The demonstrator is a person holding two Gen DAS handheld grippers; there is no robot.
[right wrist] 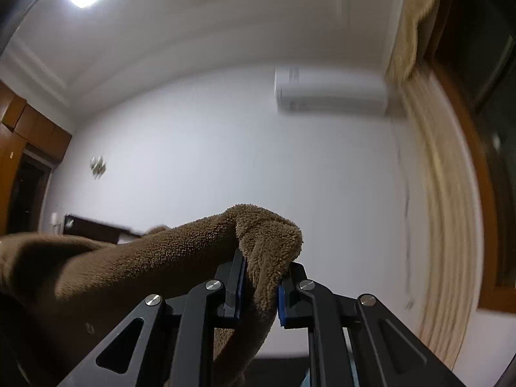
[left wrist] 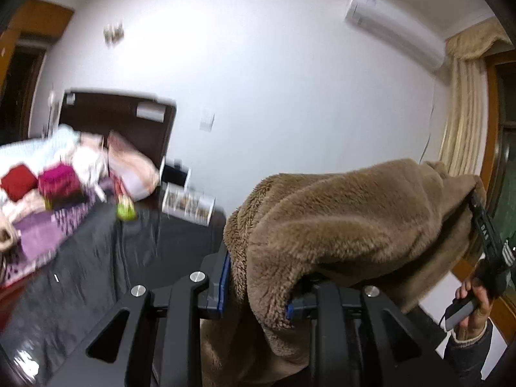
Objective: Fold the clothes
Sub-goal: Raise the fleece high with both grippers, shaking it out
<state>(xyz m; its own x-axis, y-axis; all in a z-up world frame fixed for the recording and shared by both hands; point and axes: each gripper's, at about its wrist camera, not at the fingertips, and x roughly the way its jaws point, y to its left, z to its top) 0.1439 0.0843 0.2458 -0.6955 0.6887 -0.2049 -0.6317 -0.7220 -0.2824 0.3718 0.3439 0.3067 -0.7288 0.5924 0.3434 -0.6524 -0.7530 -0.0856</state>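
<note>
A brown fleece garment (left wrist: 348, 219) hangs in the air, stretched between my two grippers. My left gripper (left wrist: 256, 293) is shut on one end of it, with the fleece bunched between its blue pads and draped over them. In the left wrist view the right gripper (left wrist: 483, 225) shows at the far right, held in a hand, gripping the other end. In the right wrist view my right gripper (right wrist: 259, 290) is shut on a fold of the brown fleece (right wrist: 154, 258), which runs off to the left.
A bed with a dark grey cover (left wrist: 106, 264) lies below left, with folded red (left wrist: 17, 182) and magenta (left wrist: 59, 182) clothes, pillows and a dark headboard (left wrist: 119, 119). An air conditioner (left wrist: 393, 29) and a beige curtain (left wrist: 464, 122) are on the right.
</note>
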